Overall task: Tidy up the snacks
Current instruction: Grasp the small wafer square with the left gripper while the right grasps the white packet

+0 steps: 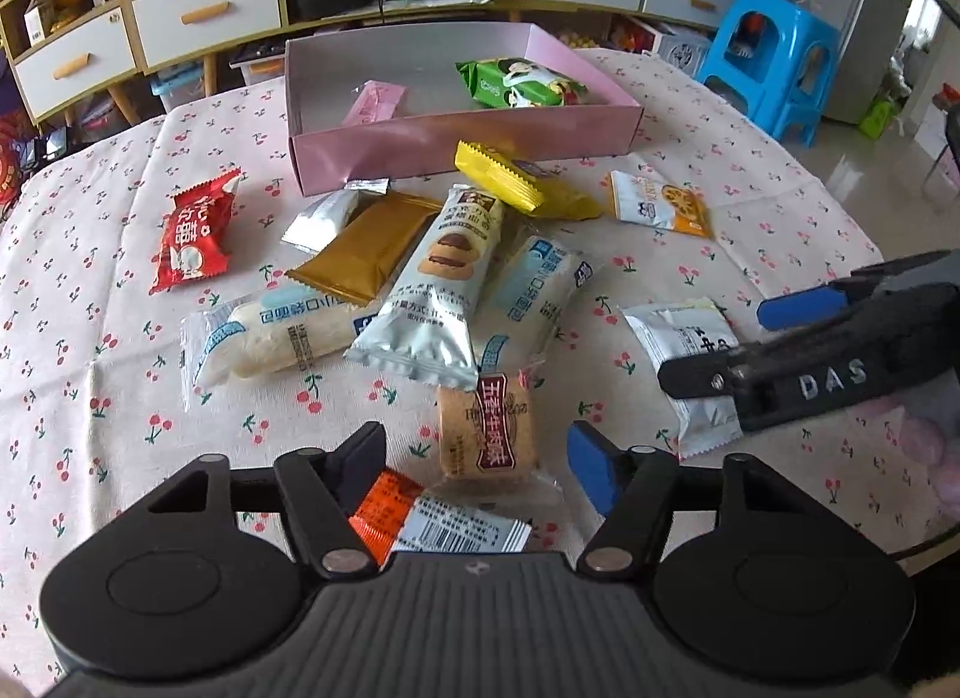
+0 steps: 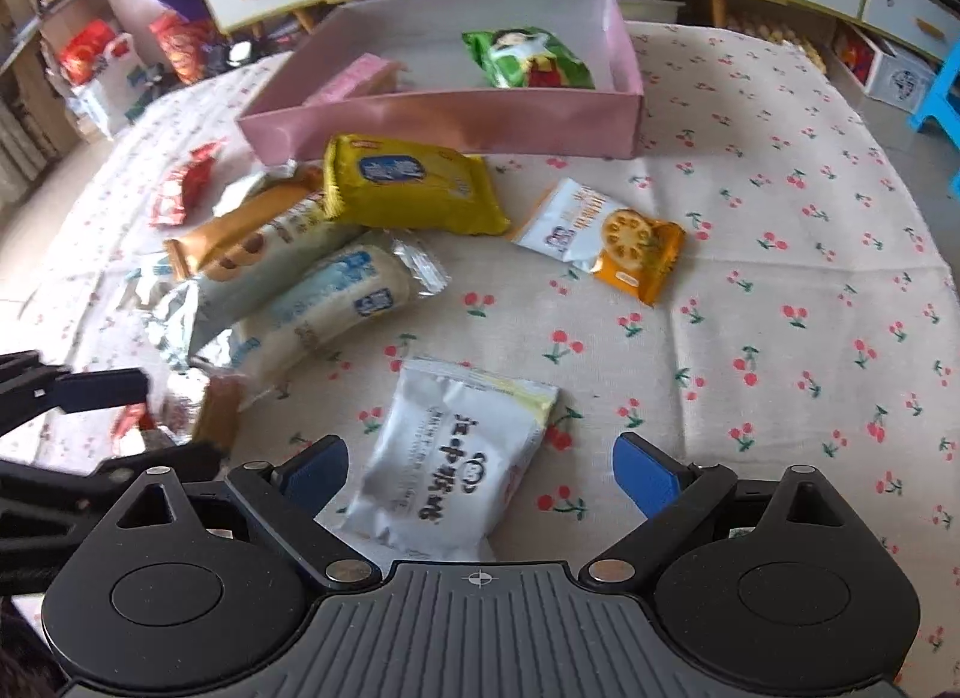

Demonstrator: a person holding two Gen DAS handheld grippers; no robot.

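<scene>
I'm hovering the left hand-held gripper (image 1: 480, 452) low over the tabletop (image 1: 108, 350), fingers spread wide, nothing pinched. A tan biscuit packet (image 1: 486, 437) is lying between the tips, and an orange-and-white wrapper (image 1: 438, 524) is sitting closer to the body, its near end cut off by the housing. The right hand-held gripper (image 2: 480, 473) is also gaping open, straddling a crinkly white pouch (image 2: 450, 458) whose lower edge is hiding under the body. In the left view it's poking in from 3 o'clock.

The rest of the snacks are heaped toward 12 o'clock: a glossy yellow packet (image 2: 408, 188), a matte brown pack (image 1: 366, 248), a pale blue cookie bar (image 1: 438, 278) and clear-wrapped rolls (image 1: 270, 338). The pink cardboard box (image 1: 468, 140) beyond them is holding a green bag (image 1: 522, 83) and a pink bar (image 1: 375, 101). A red candy bag (image 1: 192, 230) is lying off at 10 o'clock, and it's looking blurry in the right view.
</scene>
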